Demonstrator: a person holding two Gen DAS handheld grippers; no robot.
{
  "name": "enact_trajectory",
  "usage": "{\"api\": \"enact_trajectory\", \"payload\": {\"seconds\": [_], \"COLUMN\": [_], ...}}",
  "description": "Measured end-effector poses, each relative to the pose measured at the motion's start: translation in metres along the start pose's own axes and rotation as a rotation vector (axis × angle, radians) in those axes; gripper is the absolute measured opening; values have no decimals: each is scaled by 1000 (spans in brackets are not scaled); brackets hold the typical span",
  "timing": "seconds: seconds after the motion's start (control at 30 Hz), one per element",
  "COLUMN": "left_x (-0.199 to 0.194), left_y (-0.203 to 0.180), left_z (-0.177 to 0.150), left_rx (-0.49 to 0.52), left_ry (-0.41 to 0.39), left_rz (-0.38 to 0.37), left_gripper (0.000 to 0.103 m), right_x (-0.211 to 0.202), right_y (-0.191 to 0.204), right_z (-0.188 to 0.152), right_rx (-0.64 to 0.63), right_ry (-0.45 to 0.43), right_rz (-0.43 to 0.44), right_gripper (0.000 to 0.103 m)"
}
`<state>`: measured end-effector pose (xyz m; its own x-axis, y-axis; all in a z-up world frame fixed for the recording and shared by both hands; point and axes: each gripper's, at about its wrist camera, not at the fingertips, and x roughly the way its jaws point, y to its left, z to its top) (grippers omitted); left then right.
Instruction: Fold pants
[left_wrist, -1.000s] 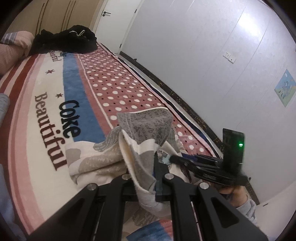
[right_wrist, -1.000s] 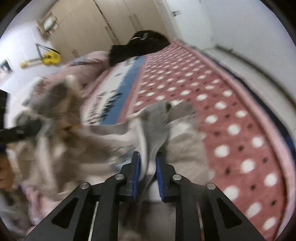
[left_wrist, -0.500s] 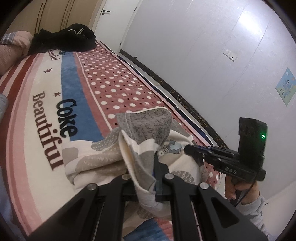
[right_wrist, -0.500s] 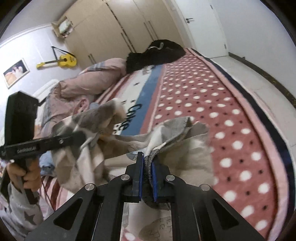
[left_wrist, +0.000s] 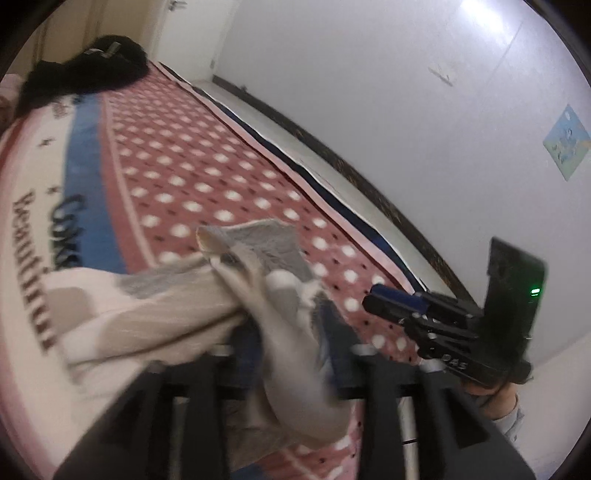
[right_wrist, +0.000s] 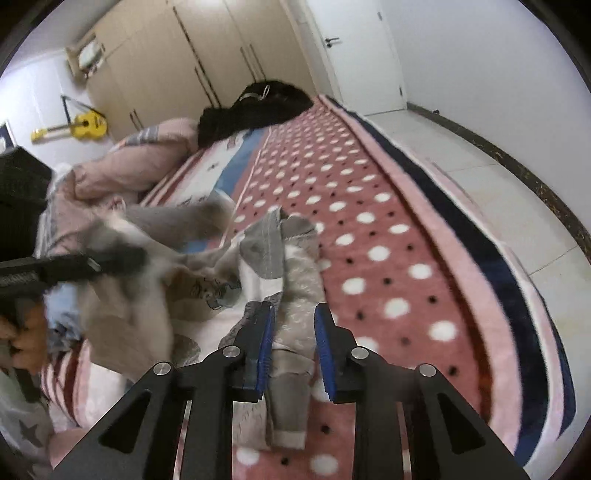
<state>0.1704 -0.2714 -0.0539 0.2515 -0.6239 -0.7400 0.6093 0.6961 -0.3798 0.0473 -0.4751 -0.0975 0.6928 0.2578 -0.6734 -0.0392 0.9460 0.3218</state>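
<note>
We see no container in either view, only the bed, so we start with the tongs nearest us. The right gripper stands partly open, its jaws having just been opening; a strip of the pants runs up between the blue pads, and a visible gap separates the cloth from the right-hand pad, so nothing is pinched. The left gripper is blurred in its own view; its jaws have also just been opening, and a fold of the pants lies between the fingers, draped loosely over them rather than clamped. From the right wrist we see that left gripper at the left edge, its tip lost in the blurred cloth, with a hand on its handle.

The pants are soft fleece in cream, grey and beige patches with a small cartoon print, bunched and rumpled, one leg cuff lying toward us. They rest on the blanket, partly on its red dotted band and partly on the white lettered band.

Farther off a black garment lies heaped at the bed's far end, beside a pink quilt
</note>
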Motion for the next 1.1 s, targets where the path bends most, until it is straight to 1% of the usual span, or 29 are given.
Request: {"api": "enact_trajectory", "payload": {"seconds": [0.03,0.1,0.13,0.17,0.2,0.23,0.3,0.33,0.37,0.4,0.43,0.5,0.57,0.63,0.77,0.83,0.87,0.9,0.93,0.97,1.03,1.07,1.1], "left_x": [6,9,5,1,-9,-21,-43,-55,-65,-73,-81,-92,-99,-103,-101,-93,-88,-83,-79,-75,-69,-68,-67], "left_y": [-5,-9,-10,-11,-12,-11,-4,2,8,15,24,41,59,74,96,98,98,98,99,101,101,100,99], "left_z": [0,-3,-3,-3,-4,-4,-5,-7,-10,-13,-19,-30,-42,-55,-71,-76,-77,-79,-82,-85,-91,-93,-95], "left_rx": [10,9,11,16,24,32,33,31,31,33,34,22,-1,-20,-72,-73,-72,-69,-68,-66,-55,-47,-39], "left_ry": [16,40,40,31,9,-19,-63,-88,-109,-124,-134,-143,-138,-136,-129,-114,-105,-96,-88,-81,-66,-63,-61], "left_rz": [-24,-105,-123,-126,-122,-109,-72,-42,-10,25,61,103,121,135,126,130,131,127,120,115,117,115,111], "left_gripper": [46,51,58,63,64,66,70,72,73,73,74,74,74,74,74,74,74,73,73,73,73,73,73], "right_x": [-5,-21,-24,-29,-33,-36,-38,-34,-29,-25,-21,-9,6,18,39,49,57,61,64,65,67,67,67], "right_y": [-2,-9,-11,-14,-17,-19,-15,-13,-7,-1,4,19,34,44,75,79,80,79,74,67,44,32,26], "right_z": [-1,-5,-6,-7,-7,-8,-8,-6,-4,-3,-3,-2,-2,-1,4,8,12,15,20,23,33,38,39], "right_rx": [2,3,5,10,14,21,24,24,27,31,37,46,29,9,-174,-221,-237,-237,-219,-189,-93,-59,-52], "right_ry": [-6,-17,-21,-25,-28,-34,-39,-38,-37,-37,-37,-19,3,10,-37,-18,-7,-9,-23,-26,-38,-45,-46], "right_rz": [-6,-27,-36,-45,-46,-34,7,43,98,130,160,222,235,199,-81,-129,-170,-195,-236,-250,-246,-277,-317], "right_gripper": [19,19,19,19,21,24,38,42,47,52,54,64,66,66,66,65,62,41,28,16,16,16,19]}}
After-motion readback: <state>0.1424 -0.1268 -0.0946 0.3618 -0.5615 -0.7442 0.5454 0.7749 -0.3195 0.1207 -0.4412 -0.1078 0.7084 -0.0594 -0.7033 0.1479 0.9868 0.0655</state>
